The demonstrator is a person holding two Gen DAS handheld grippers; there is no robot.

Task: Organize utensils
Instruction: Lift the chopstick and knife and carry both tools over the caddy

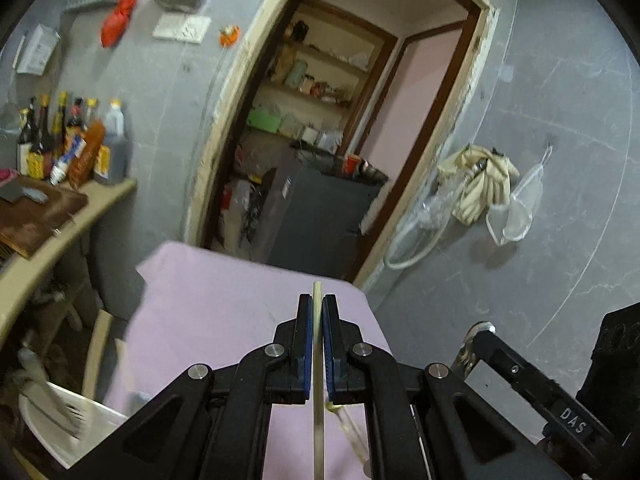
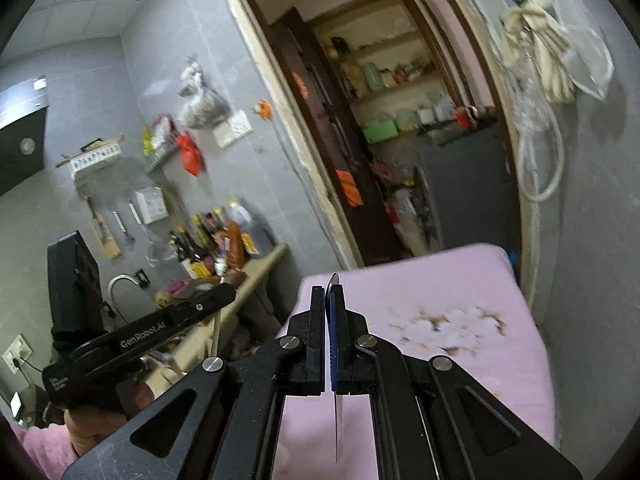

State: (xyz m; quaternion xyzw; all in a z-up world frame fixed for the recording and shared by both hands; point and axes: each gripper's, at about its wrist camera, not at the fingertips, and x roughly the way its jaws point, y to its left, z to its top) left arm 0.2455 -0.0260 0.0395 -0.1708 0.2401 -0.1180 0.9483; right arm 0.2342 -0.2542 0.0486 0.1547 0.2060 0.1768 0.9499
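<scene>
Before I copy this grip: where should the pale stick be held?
Near one end, pads on its two long sides, coming in along its length. The left gripper is shut on the chopstick that way: it is thin and straight, so it sits flat between the pads.

Matt pink cloth (image 2: 460,280), glossy metal blade (image 2: 339,420)

the pale stick (image 1: 317,400) in the left gripper (image 1: 317,304) runs off the bottom edge, the thin metal blade (image 2: 339,420) in the right gripper (image 2: 329,294) hides its handle end, and the bottles (image 1: 68,140) are blurred.
</scene>
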